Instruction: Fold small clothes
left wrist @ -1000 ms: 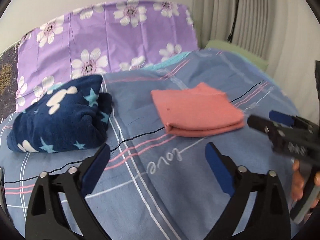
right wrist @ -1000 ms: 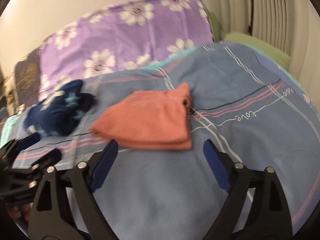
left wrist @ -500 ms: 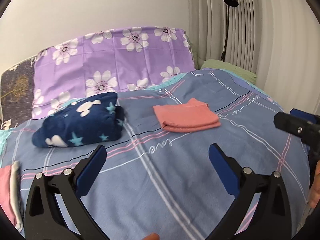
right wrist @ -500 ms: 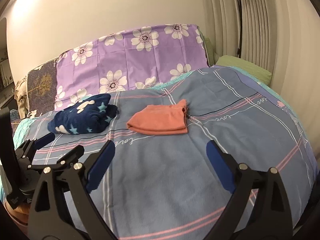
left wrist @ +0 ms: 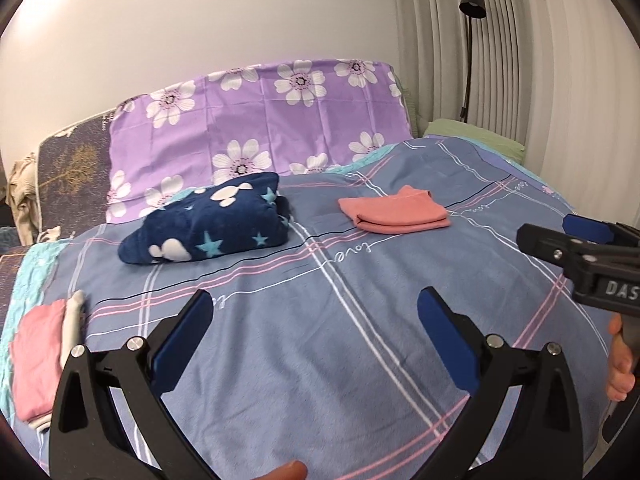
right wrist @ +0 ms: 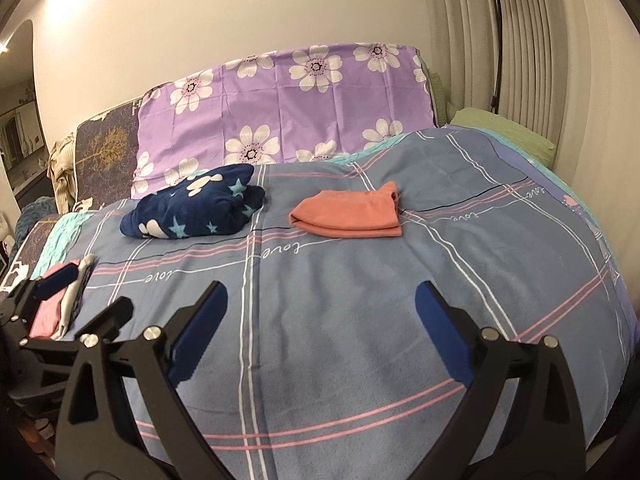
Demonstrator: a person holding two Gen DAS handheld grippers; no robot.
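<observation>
A folded salmon-pink garment (left wrist: pixel 394 210) (right wrist: pixel 350 212) lies flat on the blue plaid bedcover (left wrist: pixel 320 380), well beyond both grippers. To its left sits a folded navy fleece with stars (left wrist: pixel 208 226) (right wrist: pixel 192 210). A pink and white stack of clothes (left wrist: pixel 38 356) (right wrist: pixel 52 312) rests at the bed's left edge. My left gripper (left wrist: pixel 314 304) hovers open over bare cover with nothing between its fingers. My right gripper (right wrist: pixel 320 292) is open wide and empty too. It also shows at the right edge of the left wrist view (left wrist: pixel 550 230), held by a hand (left wrist: pixel 620 376).
A purple flowered pillowcase (left wrist: pixel 260 120) stands against the wall at the head of the bed, beside a dark patterned cushion (left wrist: pixel 72 168). A green pillow (left wrist: pixel 472 136) and a black lamp (left wrist: pixel 472 0) are at the far right by the pleated curtain.
Both grippers have pulled back and risen away from the salmon garment, which stays folded on the bed. The pink and white stack has come into view at the left.
</observation>
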